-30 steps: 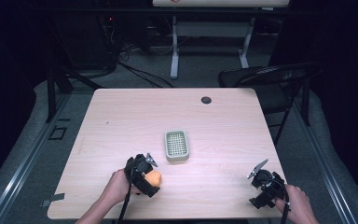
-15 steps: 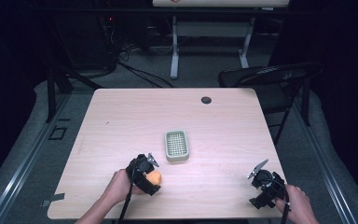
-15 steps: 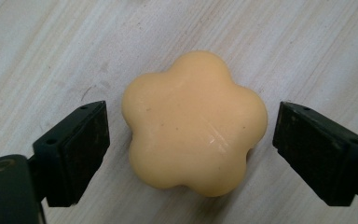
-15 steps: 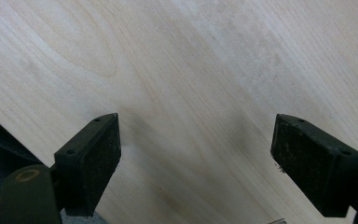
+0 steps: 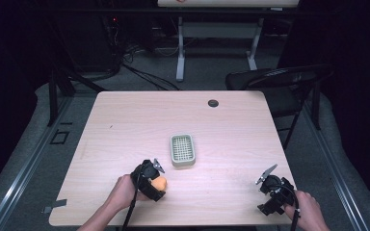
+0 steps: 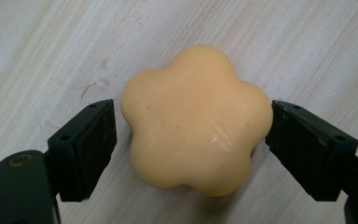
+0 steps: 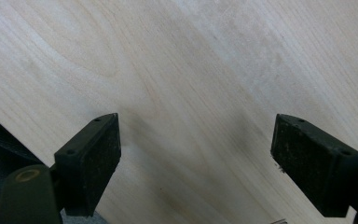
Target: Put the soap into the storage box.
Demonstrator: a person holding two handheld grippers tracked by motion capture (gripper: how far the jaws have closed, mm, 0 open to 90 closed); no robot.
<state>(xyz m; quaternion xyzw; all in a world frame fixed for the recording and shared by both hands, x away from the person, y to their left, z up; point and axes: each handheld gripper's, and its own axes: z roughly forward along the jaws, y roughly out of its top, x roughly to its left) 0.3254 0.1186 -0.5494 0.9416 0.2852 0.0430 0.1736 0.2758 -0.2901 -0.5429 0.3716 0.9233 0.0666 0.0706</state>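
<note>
The left gripper (image 6: 189,140), jaws wide, straddles a flower-shaped yellow soap (image 6: 196,121) lying on the table (image 5: 125,125); neither jaw grips it yet. A green slotted dish (image 5: 182,149) sits near, at about one o'clock. The right gripper (image 7: 196,158) hangs wide open over bare wood. Likely pick-up and placing remain.

Both grippers black: left gripper (image 5: 149,179), right gripper (image 5: 272,190). Each has two blocky jaws with flat, rough-textured pads (image 6: 93,140), small screw holes on the jaw tops, and a brass-coloured rivet (image 7: 26,175) at the left jaw base. Black cable (image 5: 130,211) trails from each. Grey plate (image 5: 266,173) on top. Forearms bare, no sleeves.
</note>
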